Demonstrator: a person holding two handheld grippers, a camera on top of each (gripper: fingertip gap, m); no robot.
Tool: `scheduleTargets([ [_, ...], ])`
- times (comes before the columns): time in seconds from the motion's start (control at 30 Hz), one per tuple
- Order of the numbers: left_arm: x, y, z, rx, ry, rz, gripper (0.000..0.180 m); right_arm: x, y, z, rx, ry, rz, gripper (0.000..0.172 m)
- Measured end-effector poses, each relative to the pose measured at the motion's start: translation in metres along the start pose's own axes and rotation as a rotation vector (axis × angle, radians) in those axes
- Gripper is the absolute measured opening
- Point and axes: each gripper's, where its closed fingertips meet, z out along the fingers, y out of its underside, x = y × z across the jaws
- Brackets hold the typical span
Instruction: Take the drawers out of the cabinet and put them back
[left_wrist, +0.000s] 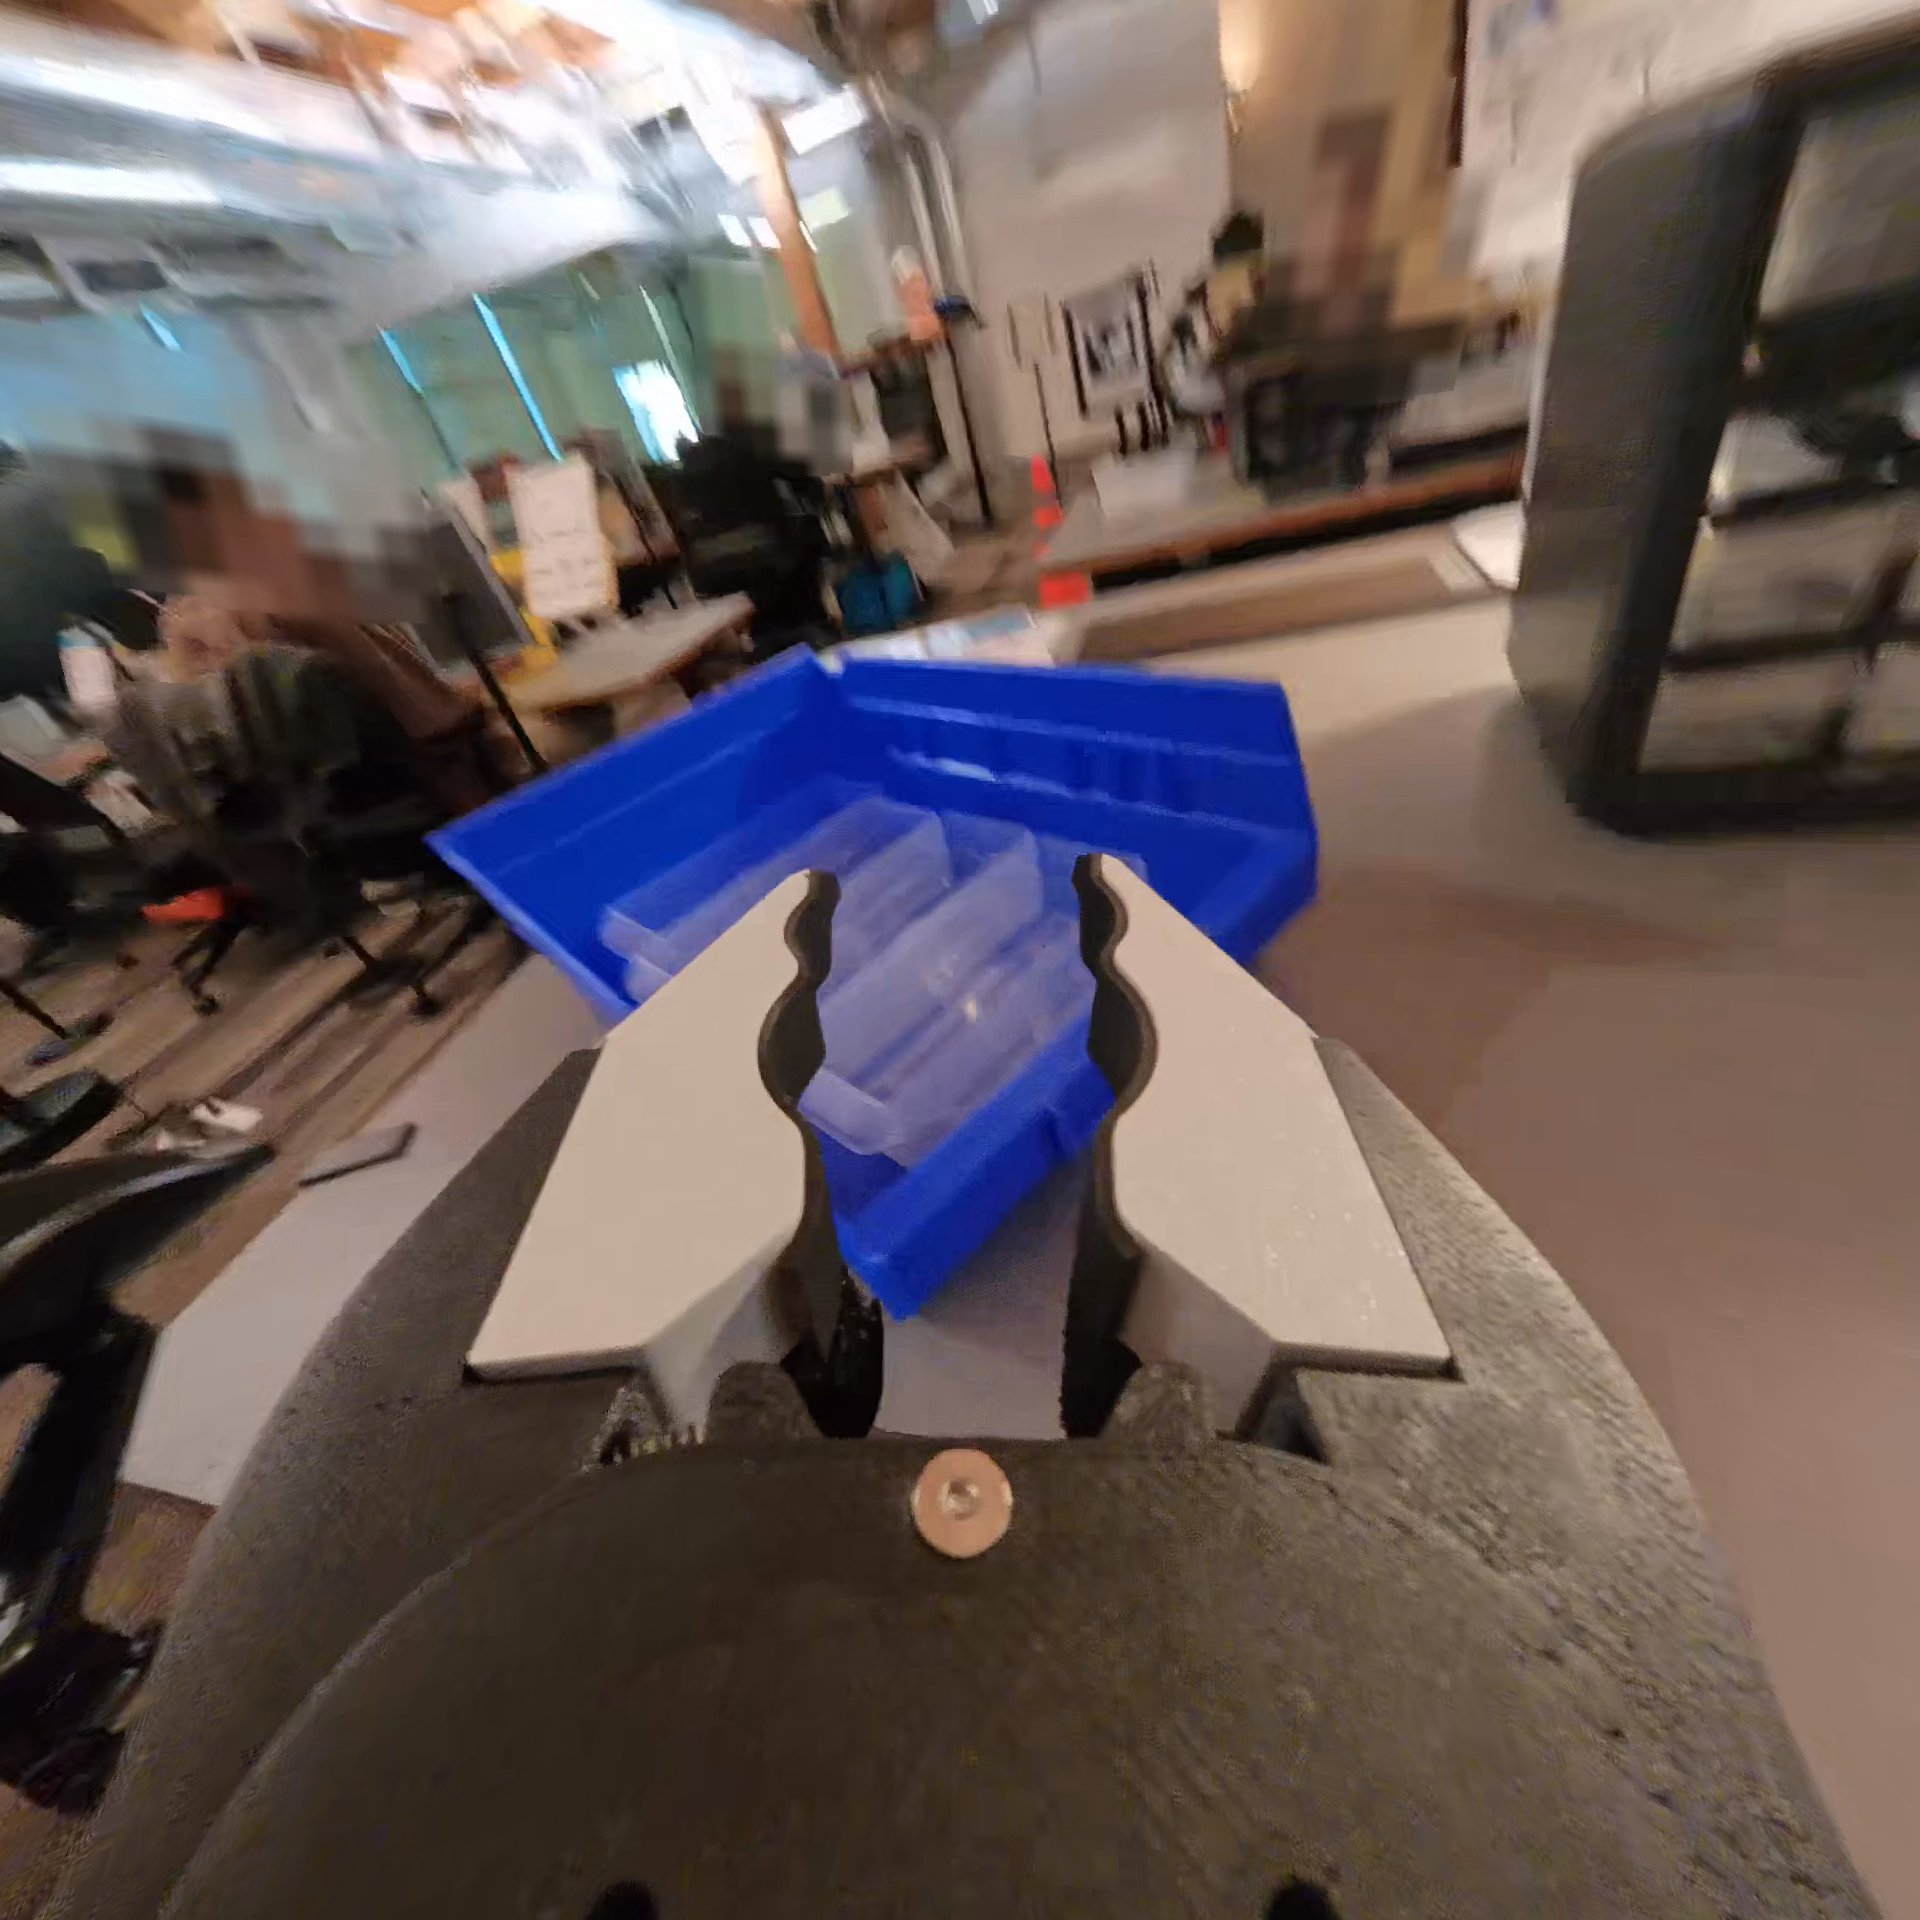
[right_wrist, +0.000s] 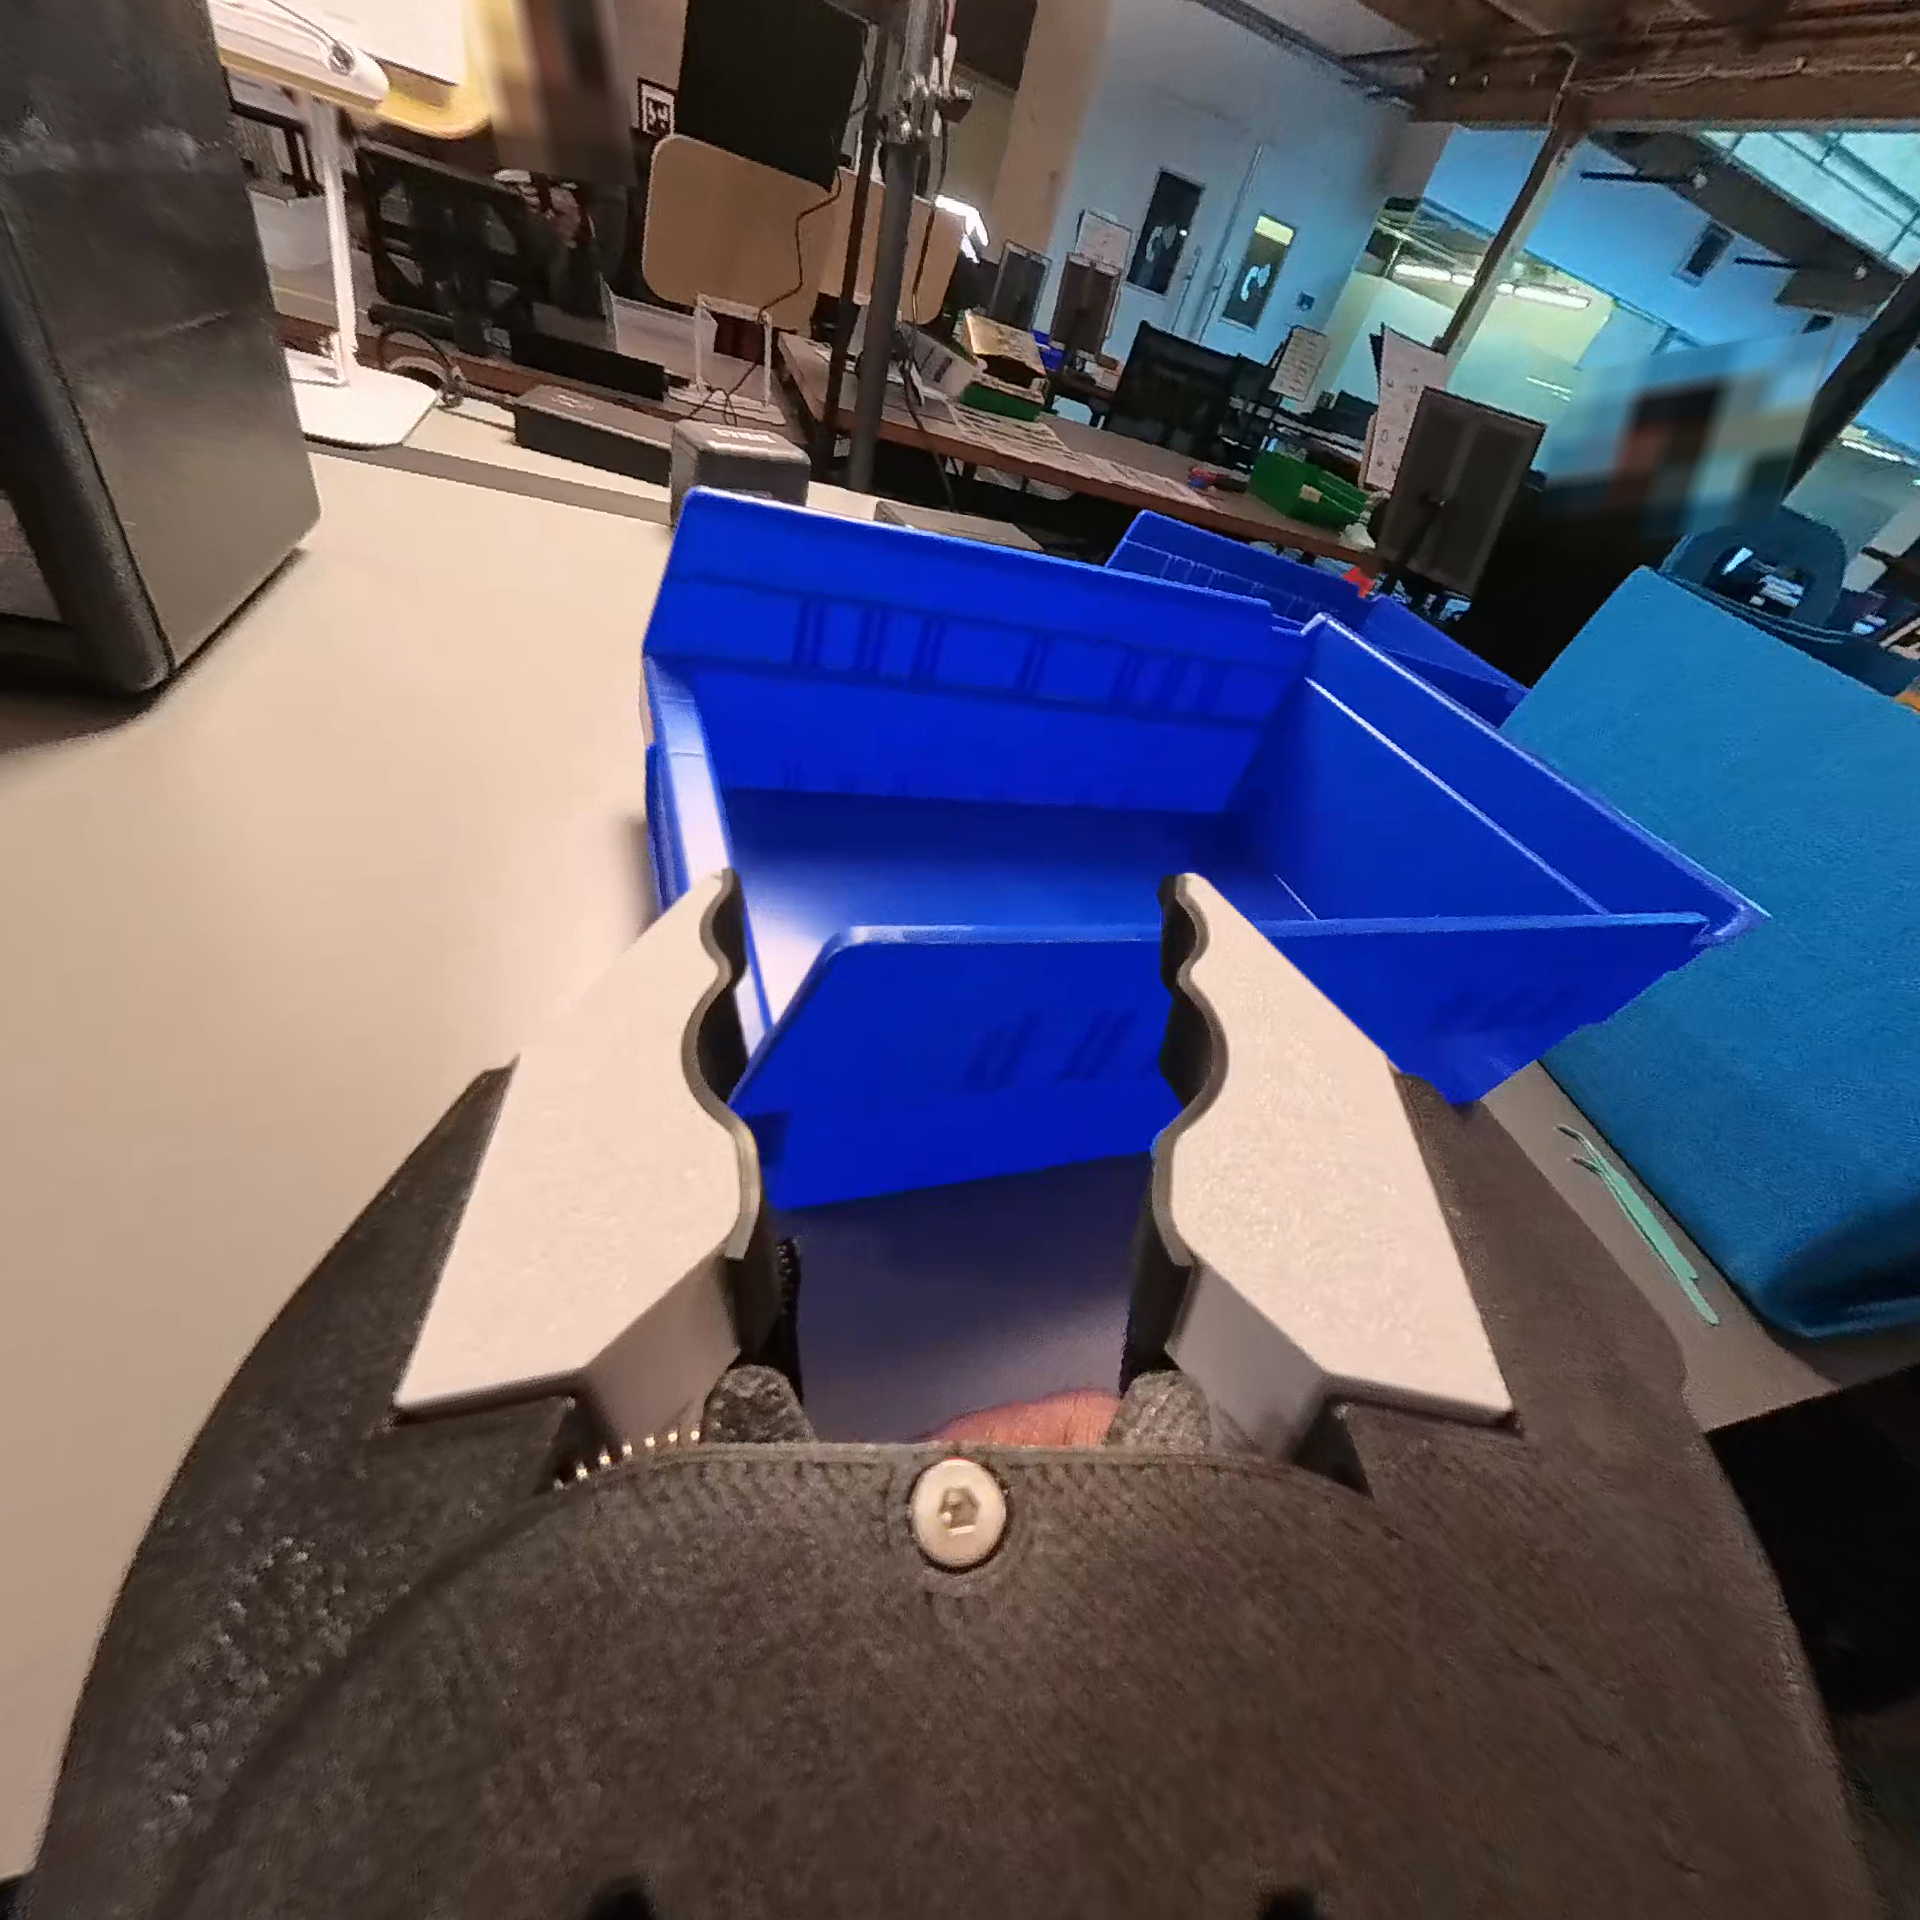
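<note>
In the left wrist view a blue bin (left_wrist: 1091, 717) stands on the grey table and holds several clear plastic drawers (left_wrist: 935, 977). My left gripper (left_wrist: 951, 883) is open and empty, just above the bin's near side. The dark cabinet (left_wrist: 1662, 520) stands at the right, blurred. In the right wrist view my right gripper (right_wrist: 948, 894) is open at the near corner of an empty blue bin (right_wrist: 987, 727). The bin's front wall (right_wrist: 966, 1060) lies between the fingers, and the pads do not press on it. The cabinet's dark side (right_wrist: 135, 364) is at the far left.
A second blue bin (right_wrist: 1247, 561) sits behind the empty one. A blue felt panel (right_wrist: 1714, 935) lies at the right. The grey table (right_wrist: 312, 779) stretches to the left. Office chairs (left_wrist: 260, 779) and desks stand beyond the table edge.
</note>
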Motion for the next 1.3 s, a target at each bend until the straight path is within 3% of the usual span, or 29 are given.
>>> scheduleTargets([
  [0.07,0.009,0.013,0.011,-0.089,-0.01,0.016,0.051,0.001,0.0,0.0,-0.002,0.016,0.004,0.084],
  [0.2,-0.021,0.02,0.012,-0.059,-0.167,-0.007,0.056,0.008,0.002,-0.003,-0.009,0.038,0.019,0.082],
  [0.3,-0.038,0.043,0.013,-0.113,-0.219,0.031,0.057,0.02,0.005,-0.005,-0.004,0.07,0.018,0.076],
  [0.33,-0.045,0.053,0.015,-0.14,-0.223,0.028,0.054,0.025,0.006,-0.005,-0.003,0.085,0.018,0.073],
  [0.47,-0.067,0.074,0.02,-0.18,-0.196,-0.042,0.015,0.041,0.01,-0.007,0.007,0.11,0.065,0.074],
  [0.53,-0.082,0.077,0.023,-0.191,-0.206,-0.054,0.012,0.046,0.011,-0.008,0.009,0.11,0.076,0.074],
  [0.7,-0.108,0.08,0.029,-0.225,-0.208,-0.095,0.019,0.058,0.013,-0.01,0.02,0.097,0.111,0.076],
  [0.8,-0.102,0.061,0.018,-0.155,-0.207,-0.087,0.031,0.058,0.014,-0.015,0.018,0.098,0.126,0.082],
  [0.9,-0.094,0.067,0.015,-0.18,-0.204,-0.093,0.039,0.057,0.017,-0.015,-0.003,0.123,0.109,0.088],
  [1.03,-0.101,0.093,0.028,-0.264,-0.174,-0.088,0.013,0.067,0.017,-0.012,-0.019,0.122,0.059,0.07],
  [1.1,-0.111,0.098,0.035,-0.275,-0.169,-0.083,0.006,0.076,0.017,-0.008,-0.021,0.073,0.026,0.053],
  [1.2,-0.127,0.099,0.039,-0.299,-0.18,-0.073,0.008,0.1,0.024,0.0,-0.055,0.006,-0.061,0.044],
  [1.23,-0.129,0.093,0.036,-0.285,-0.191,-0.072,0.014,0.108,0.024,-0.002,-0.069,-0.005,-0.067,0.036],
  [1.3,-0.122,0.074,0.027,-0.234,-0.194,-0.061,0.034,0.115,0.008,-0.015,-0.02,0.005,-0.054,0.039],
])
